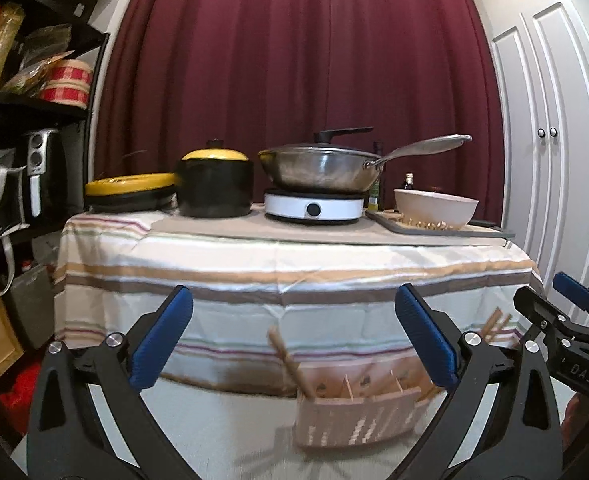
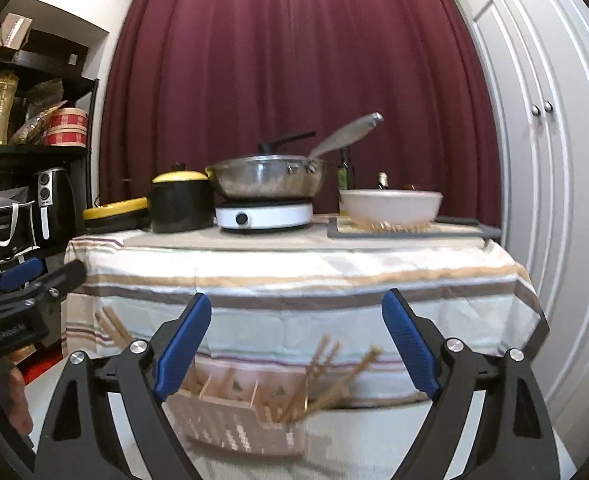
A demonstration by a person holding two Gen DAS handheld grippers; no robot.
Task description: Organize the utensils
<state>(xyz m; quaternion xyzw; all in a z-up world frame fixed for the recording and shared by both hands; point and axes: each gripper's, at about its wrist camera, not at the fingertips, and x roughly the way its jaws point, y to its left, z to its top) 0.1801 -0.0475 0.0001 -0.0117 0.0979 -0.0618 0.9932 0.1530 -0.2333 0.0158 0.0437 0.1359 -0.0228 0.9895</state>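
Note:
A pale slotted utensil caddy (image 1: 354,416) with dividers stands on a white surface in front of the cloth-covered table; it also shows in the right wrist view (image 2: 238,420). Wooden chopsticks (image 2: 326,376) lean out of its right end, and a wooden utensil (image 1: 290,364) sticks up at its left. My left gripper (image 1: 294,336) is open and empty, held above and short of the caddy. My right gripper (image 2: 294,344) is open and empty, also above the caddy. Each gripper shows at the edge of the other's view.
The table (image 1: 254,264) with a striped cloth carries a yellow-lidded black pot (image 1: 214,184), a steel pan (image 1: 322,168) on a white hob (image 1: 314,206), and a white bowl (image 1: 434,206) on a grey tray. Black shelves (image 1: 22,100) stand left, white cupboard doors (image 1: 554,120) right.

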